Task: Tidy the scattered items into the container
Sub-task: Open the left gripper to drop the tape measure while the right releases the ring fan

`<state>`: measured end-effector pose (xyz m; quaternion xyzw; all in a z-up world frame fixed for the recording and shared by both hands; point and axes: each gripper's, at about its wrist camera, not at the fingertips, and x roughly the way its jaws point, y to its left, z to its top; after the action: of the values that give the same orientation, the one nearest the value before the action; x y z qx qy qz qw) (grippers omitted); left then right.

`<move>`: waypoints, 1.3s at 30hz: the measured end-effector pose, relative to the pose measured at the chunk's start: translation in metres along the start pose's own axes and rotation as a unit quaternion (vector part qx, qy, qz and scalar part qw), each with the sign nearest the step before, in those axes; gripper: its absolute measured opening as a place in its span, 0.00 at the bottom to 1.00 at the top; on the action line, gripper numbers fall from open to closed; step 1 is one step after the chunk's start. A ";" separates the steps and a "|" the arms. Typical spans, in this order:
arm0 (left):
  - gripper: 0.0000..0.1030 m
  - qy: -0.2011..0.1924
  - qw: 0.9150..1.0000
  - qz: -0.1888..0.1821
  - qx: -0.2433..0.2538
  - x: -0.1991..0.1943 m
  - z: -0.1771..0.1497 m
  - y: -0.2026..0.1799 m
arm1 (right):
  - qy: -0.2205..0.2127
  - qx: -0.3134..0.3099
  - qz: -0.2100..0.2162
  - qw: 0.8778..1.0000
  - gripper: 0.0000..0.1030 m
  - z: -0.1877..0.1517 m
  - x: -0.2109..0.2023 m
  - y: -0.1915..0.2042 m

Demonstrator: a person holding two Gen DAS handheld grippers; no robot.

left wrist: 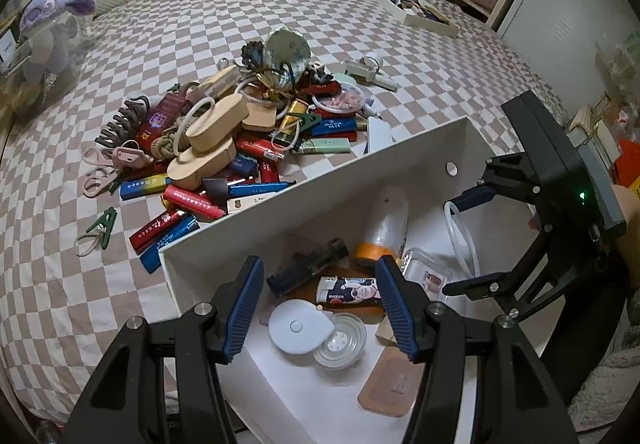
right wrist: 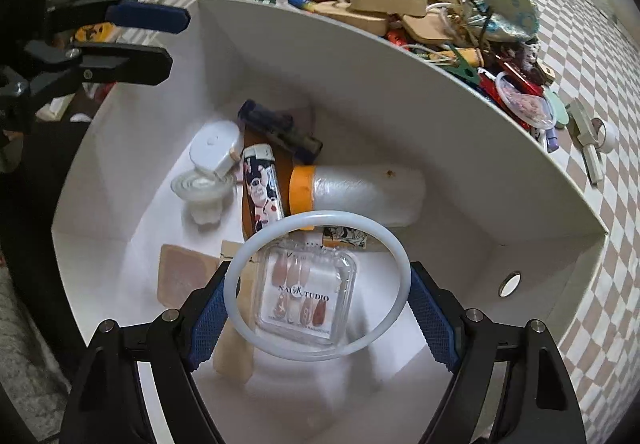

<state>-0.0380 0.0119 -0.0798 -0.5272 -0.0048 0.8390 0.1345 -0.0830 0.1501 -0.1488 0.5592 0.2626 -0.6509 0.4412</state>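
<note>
A white open box sits at the edge of the checkered bed. It holds a printed lighter, an orange-capped roll, a clear nail case and a round white case. My right gripper hangs over the box, shut on a white ring whose sides press against both blue pads. My left gripper stands open above the box's near side with nothing between its fingers. The pile of scattered items lies just beyond the far wall.
A green clip and pink scissors lie apart from the pile on the sheet. A white tray of small things sits far back right, near open shelves. A purple plush toy stands at the left edge.
</note>
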 end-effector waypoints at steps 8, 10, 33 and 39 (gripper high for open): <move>0.57 0.010 1.000 -0.003 0.008 0.005 -0.002 -0.004 | 0.013 -0.048 0.002 0.999 0.81 -0.004 0.001 0.006; 0.57 0.011 1.000 -0.003 0.008 0.006 -0.002 -0.005 | 0.013 -0.053 -0.002 0.998 0.81 -0.005 0.001 0.006; 0.57 0.032 0.999 -0.003 0.011 0.018 0.001 -0.008 | -0.025 -0.050 -0.004 0.998 1.00 0.000 -0.017 0.000; 0.57 0.035 0.999 -0.003 0.012 0.021 0.004 -0.009 | -0.033 -0.044 -0.003 0.999 1.00 -0.001 -0.019 -0.002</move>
<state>-0.0479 0.0257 -0.0953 -0.5549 0.0086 0.8195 0.1432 -0.0840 0.1575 -0.1307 0.5170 0.2777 -0.6581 0.4717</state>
